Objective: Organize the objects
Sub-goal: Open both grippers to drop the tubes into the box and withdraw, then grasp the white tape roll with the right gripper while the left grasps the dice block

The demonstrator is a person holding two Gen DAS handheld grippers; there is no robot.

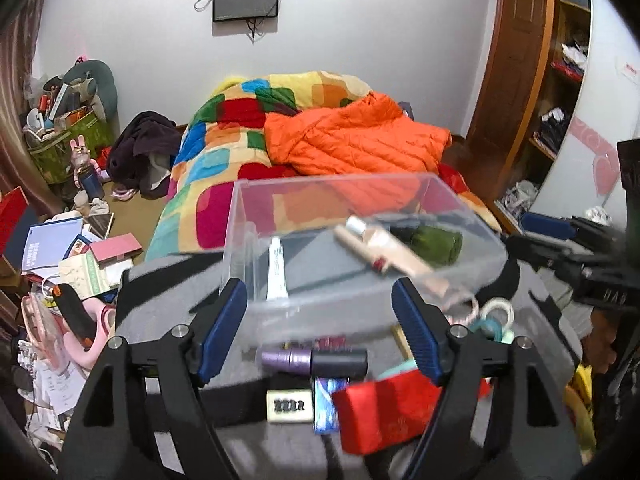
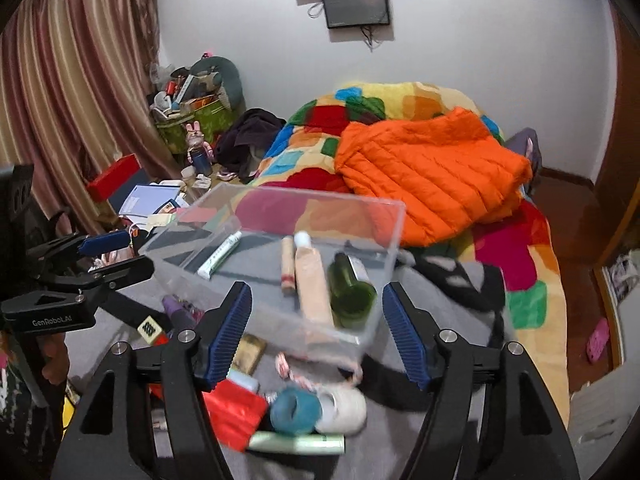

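Note:
A clear plastic box stands on a grey cloth on the bed. It holds a white tube, a beige bottle, a slim beige stick and a dark green bottle. Loose on the cloth before it lie a purple and black tube, a red pouch, a combination lock, a teal tape roll and a white roll. My left gripper and right gripper are open and empty, just short of the box.
A patchwork quilt and an orange down jacket cover the bed behind the box. Books and clutter crowd the left side. A wooden shelf stands at the right. A pale green tube lies nearest me.

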